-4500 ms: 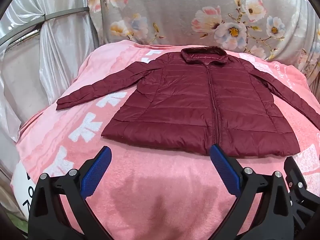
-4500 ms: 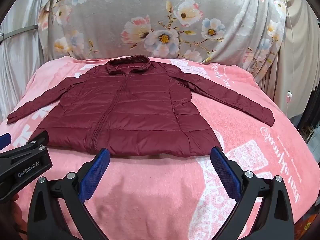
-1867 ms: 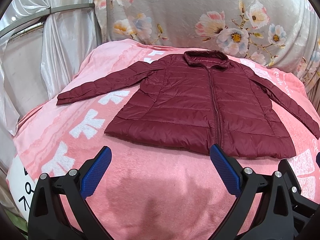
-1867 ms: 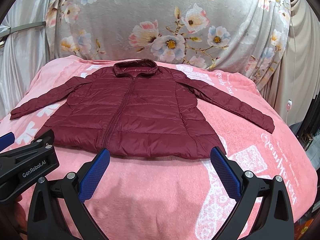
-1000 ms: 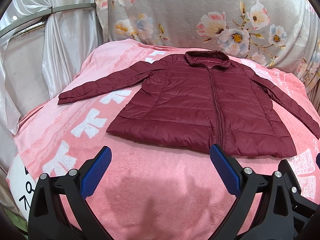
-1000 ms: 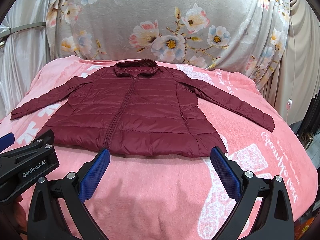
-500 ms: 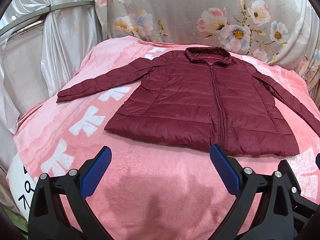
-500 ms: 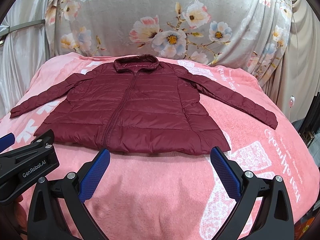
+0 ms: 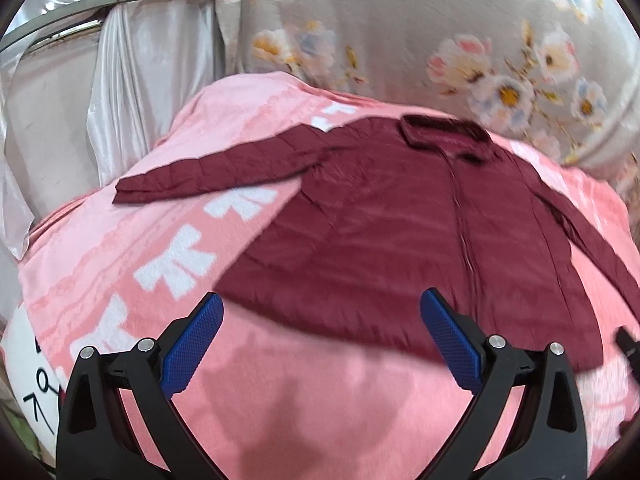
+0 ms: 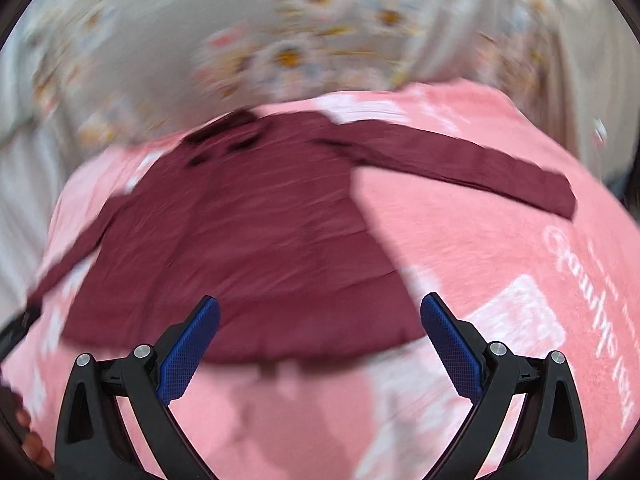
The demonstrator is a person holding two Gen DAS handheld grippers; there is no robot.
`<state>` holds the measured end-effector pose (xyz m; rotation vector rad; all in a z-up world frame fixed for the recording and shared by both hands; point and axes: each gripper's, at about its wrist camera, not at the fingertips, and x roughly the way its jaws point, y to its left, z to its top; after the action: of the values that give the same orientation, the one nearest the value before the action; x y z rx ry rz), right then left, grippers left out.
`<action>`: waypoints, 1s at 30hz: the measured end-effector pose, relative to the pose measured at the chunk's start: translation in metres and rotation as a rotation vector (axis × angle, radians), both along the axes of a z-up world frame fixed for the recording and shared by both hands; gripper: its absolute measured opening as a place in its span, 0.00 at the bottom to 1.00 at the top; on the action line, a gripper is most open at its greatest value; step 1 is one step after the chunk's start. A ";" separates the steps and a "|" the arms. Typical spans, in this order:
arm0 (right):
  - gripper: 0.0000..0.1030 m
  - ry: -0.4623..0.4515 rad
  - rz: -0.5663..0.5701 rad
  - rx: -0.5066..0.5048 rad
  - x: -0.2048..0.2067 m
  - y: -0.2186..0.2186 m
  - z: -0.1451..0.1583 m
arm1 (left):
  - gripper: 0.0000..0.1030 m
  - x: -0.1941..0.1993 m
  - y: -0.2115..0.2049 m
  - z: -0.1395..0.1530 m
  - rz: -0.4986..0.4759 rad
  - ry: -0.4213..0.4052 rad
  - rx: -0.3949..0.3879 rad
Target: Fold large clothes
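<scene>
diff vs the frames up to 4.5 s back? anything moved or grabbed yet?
Both grippers have started moving in toward the jacket: it looms larger in both wrist views, and the now frames are motion-blurred, the right one heavily. The left gripper and right gripper are open as before, nothing grasped. The jacket lies spread flat on the pink blanket, sleeves out, unchanged; no fold begun.

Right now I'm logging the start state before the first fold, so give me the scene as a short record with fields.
garment: maroon puffer jacket, front up, zipped
layout: spread flat, both sleeves out to the sides, collar at the far end
surface: pink blanket with white bows and lettering
backdrop: floral cloth
left gripper: open, near the hem, holding nothing
right gripper: open, near the hem, holding nothing
folds made: none
image quality: right wrist view blurred
</scene>
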<state>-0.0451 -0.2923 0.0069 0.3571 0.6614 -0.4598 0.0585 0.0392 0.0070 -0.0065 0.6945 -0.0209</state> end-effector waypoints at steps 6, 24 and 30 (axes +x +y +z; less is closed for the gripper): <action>0.95 -0.083 -0.240 0.094 -0.004 -0.124 -0.008 | 0.94 0.034 -0.004 0.009 0.041 -0.041 0.024; 0.67 -0.161 -0.620 0.286 -0.008 -0.298 -0.072 | 0.94 0.100 -0.064 -0.016 0.030 -0.005 0.118; 0.07 -0.176 -0.605 0.231 0.019 -0.312 -0.056 | 0.94 0.122 -0.059 -0.030 0.088 0.029 0.153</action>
<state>-0.0261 -0.6042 -0.0496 0.8166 0.4250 -0.9182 0.1802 -0.0196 -0.0233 0.1100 0.7228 0.1172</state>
